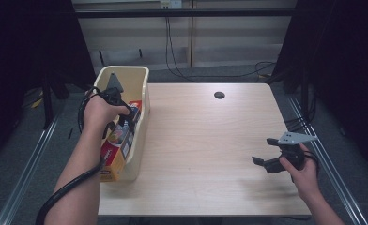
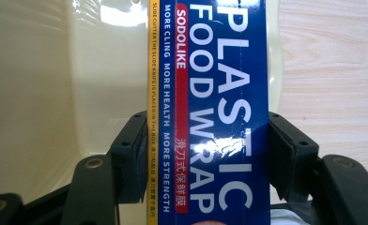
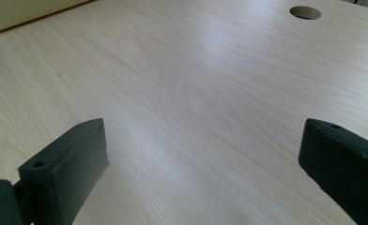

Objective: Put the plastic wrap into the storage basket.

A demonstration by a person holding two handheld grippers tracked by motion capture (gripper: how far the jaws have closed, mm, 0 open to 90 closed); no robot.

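The left tool (image 2: 205,154) is clamped on a long, flat-sided box (image 2: 210,112) of plastic wrap, its two black jaws pressing the box's narrow sides. The box is glossy card, deep blue with large white lettering, a yellow strip along one edge and a red band beside it; a crinkle in the sheen shows near the jaws. In the high view the left tool (image 1: 126,123) holds the box (image 1: 118,145) inside a cream plastic bin (image 1: 142,101), a tall rectangular tub with rounded corners and smooth, shiny walls that stands at the left edge of the counter (image 1: 205,140). The box leans lengthwise in the bin, its near end rising above the rim toward the person. The counter is pale wood-grain laminate, matte and flat, with a round cable hole (image 1: 219,95) near its far edge. The right tool (image 1: 265,152) hangs low over the counter's right side, well apart from the bin, its blocky black jaws spread wide with bare wood between them; a grey three-cornered plate sits on top of it.
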